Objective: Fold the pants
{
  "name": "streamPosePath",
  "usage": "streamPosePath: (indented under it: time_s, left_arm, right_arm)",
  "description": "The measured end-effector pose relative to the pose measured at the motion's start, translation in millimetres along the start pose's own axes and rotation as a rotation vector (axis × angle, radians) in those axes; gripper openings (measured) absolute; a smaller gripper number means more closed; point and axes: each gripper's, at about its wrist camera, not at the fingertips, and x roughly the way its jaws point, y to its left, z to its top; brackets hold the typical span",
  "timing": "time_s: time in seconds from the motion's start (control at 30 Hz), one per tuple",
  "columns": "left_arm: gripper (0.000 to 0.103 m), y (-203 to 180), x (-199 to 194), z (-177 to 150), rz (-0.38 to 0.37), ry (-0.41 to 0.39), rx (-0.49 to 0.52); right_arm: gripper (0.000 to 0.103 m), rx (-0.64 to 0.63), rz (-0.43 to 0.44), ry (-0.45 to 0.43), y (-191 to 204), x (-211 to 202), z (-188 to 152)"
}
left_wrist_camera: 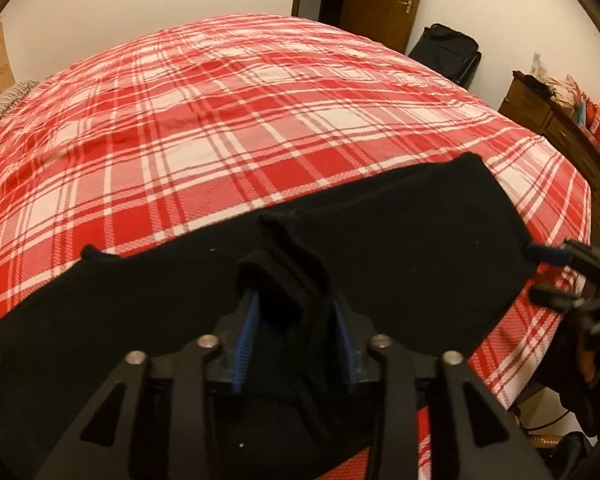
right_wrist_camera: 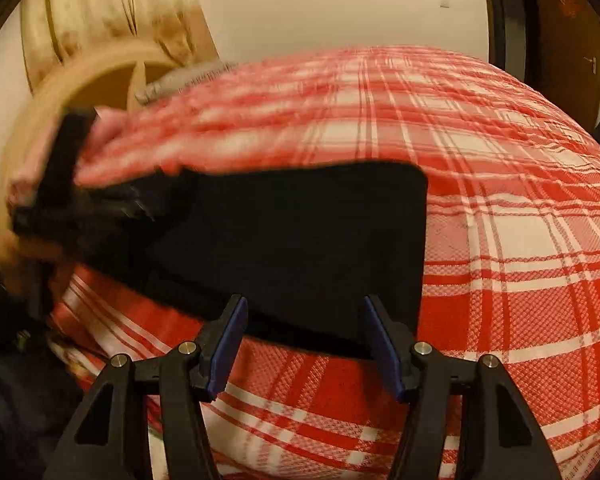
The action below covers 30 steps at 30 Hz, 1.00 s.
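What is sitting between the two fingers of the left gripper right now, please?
A raised fold of the black pants stands between the left gripper's blue pads, shown in the left wrist view.

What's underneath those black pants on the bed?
The black pants lie folded on a red-and-white plaid bedspread, which shows all around them. Whether anything else lies beneath the pants cannot be seen; the fabric covers that patch completely.

bedspread [left_wrist_camera: 228,128] beyond pants [left_wrist_camera: 380,248] bare, unobstructed
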Motion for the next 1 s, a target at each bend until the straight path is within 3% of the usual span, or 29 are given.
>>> streamPosePath:
  time_s: [0.1, 0.27, 0.33, 0.57, 0.73, 0.87, 0.93, 1.0]
  left_arm:
    - [0.045, 1, -8, -3, -0.006, -0.016, 0.006]
    - [0.067, 10, -32, -8, 0.051, -0.079, 0.013]
    - [0.070, 16, -42, -12, 0.094, -0.098, 0.024]
    - [0.077, 34, -57, -25, 0.180, -0.111, 0.027]
    - [0.081, 52, -64, -33, 0.185, -0.116, -0.016]
    - [0.081, 70, -67, -40, 0.189, -0.120, -0.063]
    - [0.081, 79, -68, -44, 0.189, -0.120, -0.091]
    - [0.081, 85, -69, -47, 0.188, -0.127, -0.108]
  right_arm:
    - [0.061, -0.017, -0.010, -0.007, 3, -8, 2]
    - [0.061, -0.061, 0.017, -0.058, 25, -16, 18]
    - [0.061, -0.122, -0.006, -0.052, 45, -9, 28]
    - [0.061, -0.197, 0.026, -0.060, 101, 38, 68]
    - [0.061, -0.177, 0.009, -0.050, 122, 64, 93]
    - [0.061, -0.177, 0.028, 0.047, 137, 86, 104]
    - [0.061, -0.233, -0.045, 0.088, 151, 101, 104]
    - [0.061, -0.245, -0.059, 0.158, 158, 117, 103]
